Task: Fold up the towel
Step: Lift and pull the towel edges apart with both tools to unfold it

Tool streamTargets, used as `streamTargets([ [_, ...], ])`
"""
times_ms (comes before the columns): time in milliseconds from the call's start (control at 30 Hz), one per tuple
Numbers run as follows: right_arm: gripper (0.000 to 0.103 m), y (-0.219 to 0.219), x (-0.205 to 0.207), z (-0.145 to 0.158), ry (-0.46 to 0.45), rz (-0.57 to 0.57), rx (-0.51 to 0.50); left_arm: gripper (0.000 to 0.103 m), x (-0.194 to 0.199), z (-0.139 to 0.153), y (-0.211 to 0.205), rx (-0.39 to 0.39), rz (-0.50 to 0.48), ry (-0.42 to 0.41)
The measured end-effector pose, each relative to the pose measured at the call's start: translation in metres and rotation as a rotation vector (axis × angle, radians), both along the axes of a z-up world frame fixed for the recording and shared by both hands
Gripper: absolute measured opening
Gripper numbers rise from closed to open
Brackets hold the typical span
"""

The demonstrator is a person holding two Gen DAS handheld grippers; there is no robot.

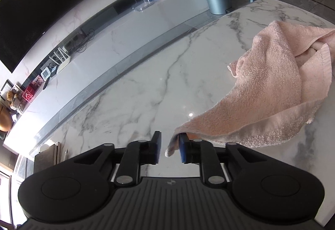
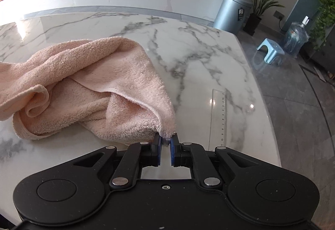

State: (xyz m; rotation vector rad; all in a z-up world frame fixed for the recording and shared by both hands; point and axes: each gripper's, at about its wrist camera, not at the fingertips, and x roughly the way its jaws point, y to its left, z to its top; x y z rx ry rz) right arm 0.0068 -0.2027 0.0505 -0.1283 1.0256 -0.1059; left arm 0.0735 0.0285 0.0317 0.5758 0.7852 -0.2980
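Left wrist view: my left claw (image 1: 169, 149) has its fingers parted, with a corner of the pink towel (image 1: 272, 87) draped over the right-hand finger; nothing is pinched between the pads that I can see.
Right wrist view: my right claw (image 2: 165, 141) is closed down on another corner of the towel (image 2: 88, 83), a tuft of terry showing between the blue pads.
Towel position: it lies bunched on the marble bench (image 2: 199, 58), strung between my two claws, nearer the bench's near edge than its far one.
Towel shape: rumpled, with rolled hems and loose overlapping flaps; no flat, squared layers anywhere.
Bystander: a clear ruler (image 2: 218, 116) lies on the bench just to the right of the right claw, apart from the towel.
Progress, as I judge it: no neat fold shows; one corner is gripped, the other only resting on a finger.
Left to do: secure that second corner, spread the cloth flat, then lay edge to edge.
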Motion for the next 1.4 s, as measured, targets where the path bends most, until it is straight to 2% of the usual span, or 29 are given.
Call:
streamTargets([
  [33, 0.007, -0.001, -0.001, 0.0, 0.0, 0.001, 0.005, 0.047, -0.003, 0.001, -0.002, -0.006, -0.012, -0.003],
  [233, 0.007, 0.001, 0.0, 0.001, 0.005, 0.009, 0.013, 0.048, -0.024, 0.017, -0.024, -0.143, -0.105, 0.015],
  [300, 0.008, 0.001, -0.001, 0.002, 0.004, 0.013, 0.02, 0.048, -0.032, 0.02, -0.044, -0.157, -0.161, 0.017],
  [500, 0.017, -0.001, -0.006, 0.004, 0.001, 0.026, 0.048, 0.054, -0.054, 0.02, -0.098, -0.156, -0.309, 0.01],
  [667, 0.036, -0.005, -0.011, 0.005, -0.004, 0.034, 0.083, 0.054, -0.064, 0.007, -0.14, -0.12, -0.391, 0.006],
  [800, 0.037, -0.011, -0.014, 0.004, -0.005, 0.031, 0.104, 0.054, -0.062, -0.004, -0.167, -0.112, -0.423, 0.028],
  [933, 0.037, -0.017, -0.012, 0.0, 0.0, 0.031, 0.123, 0.053, -0.056, -0.018, -0.184, -0.076, -0.412, 0.033],
  [1067, 0.037, -0.023, -0.009, -0.007, 0.008, 0.034, 0.143, 0.041, -0.048, -0.029, -0.192, -0.068, -0.385, 0.059],
  [1233, 0.036, -0.03, -0.004, -0.015, 0.017, 0.037, 0.168, 0.015, -0.037, -0.038, -0.193, -0.042, -0.332, 0.065],
  [1333, 0.012, -0.029, -0.004, -0.021, 0.017, 0.04, 0.179, 0.006, -0.031, -0.033, -0.183, -0.055, -0.309, 0.062],
  [1400, 0.008, -0.028, -0.002, -0.02, 0.01, 0.053, 0.166, 0.005, -0.026, -0.028, -0.172, -0.044, -0.288, 0.058],
])
